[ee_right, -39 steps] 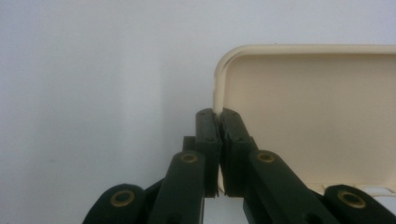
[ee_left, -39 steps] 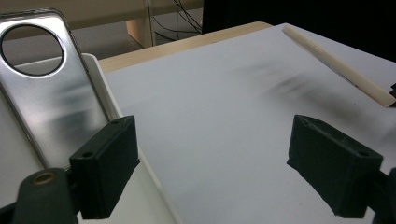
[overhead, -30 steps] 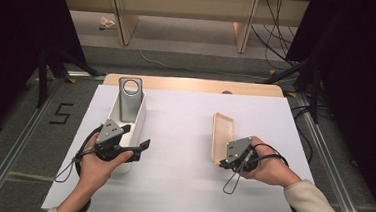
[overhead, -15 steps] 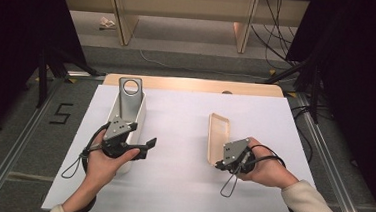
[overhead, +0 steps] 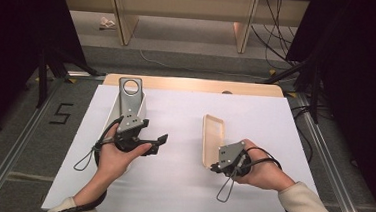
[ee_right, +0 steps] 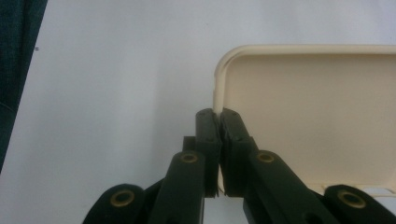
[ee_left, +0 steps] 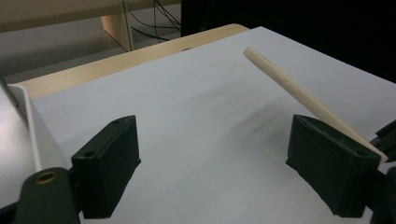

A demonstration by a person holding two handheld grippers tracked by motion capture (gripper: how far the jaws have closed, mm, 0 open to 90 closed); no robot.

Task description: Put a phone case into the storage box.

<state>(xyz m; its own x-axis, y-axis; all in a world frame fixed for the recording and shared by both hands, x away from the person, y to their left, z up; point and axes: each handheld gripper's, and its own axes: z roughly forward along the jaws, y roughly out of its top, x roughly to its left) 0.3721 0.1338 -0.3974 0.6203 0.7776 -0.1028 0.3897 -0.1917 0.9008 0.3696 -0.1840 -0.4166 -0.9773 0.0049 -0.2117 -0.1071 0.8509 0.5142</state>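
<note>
High view: a person's two hands work over a white sheet (overhead: pixel 184 136) that covers a pale wooden table (overhead: pixel 192 84). The right gripper (overhead: pixel 215 167), held in the right hand (overhead: pixel 261 170), is clamped on the near rim of a cream, rounded-corner plastic tray lid (overhead: pixel 213 138). The lid stands tilted on its long edge, right of the sheet's centre, with its far end resting on or just above the sheet; which of the two cannot be told from this angle. The left gripper (overhead: pixel 161 141), held in the left hand (overhead: pixel 115 156), points toward the lid but is well apart from it, its jaws spread with nothing between them. Just behind the left gripper sits a white, box-shaped stand (overhead: pixel 138 105) bearing a grey metal plate with a round hole (overhead: pixel 129 98), near the sheet's left edge.

Left gripper view: the two black jaws stand wide apart over bare white sheet (ee_left: pixel 187 121); the lid (ee_left: pixel 289 88) appears edge-on as a thin cream strip rising behind the right-hand jaw, and the white stand (ee_left: pixel 35 126) borders the frame at left.

Right gripper view: the jaws are pressed together on the lid's raised rim (ee_right: pixel 218 100) beside a rounded corner, the shallow inner face of the lid (ee_right: pixel 313 107) lying to the right.
</note>
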